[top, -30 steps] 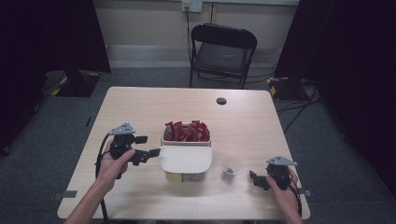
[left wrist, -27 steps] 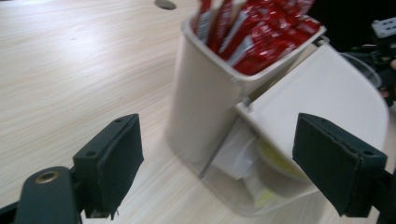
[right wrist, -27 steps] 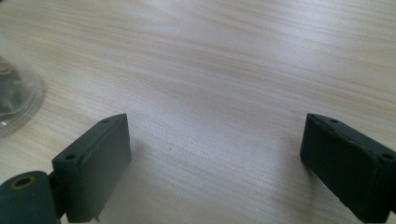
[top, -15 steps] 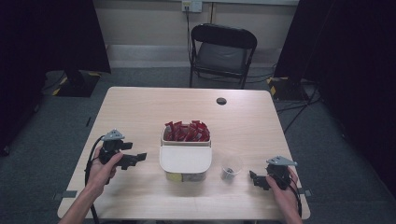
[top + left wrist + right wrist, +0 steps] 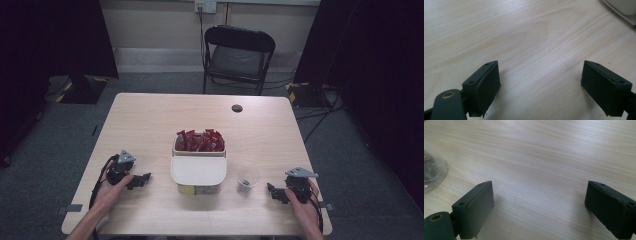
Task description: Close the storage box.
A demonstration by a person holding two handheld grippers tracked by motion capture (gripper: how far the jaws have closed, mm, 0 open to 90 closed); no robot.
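1. Left tongs [image 5: 141, 180] are seen low over the counter [image 5: 150, 125], spread wide, nothing between them.
2. Right tongs [image 5: 272, 192] are likewise spread wide and empty, just right of a clear cup [image 5: 247, 178].
3. A white bin [image 5: 198, 167] holding red packets [image 5: 200, 141] is placed mid-counter, between both tongs.

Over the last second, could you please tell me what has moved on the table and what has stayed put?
The left gripper drew back from the white two-compartment bin toward the table's near left edge and rests low on the light wooden table, jaws open, holding nothing. The right gripper, the small clear plastic cup and the red packets in the bin's far compartment stayed as they were.
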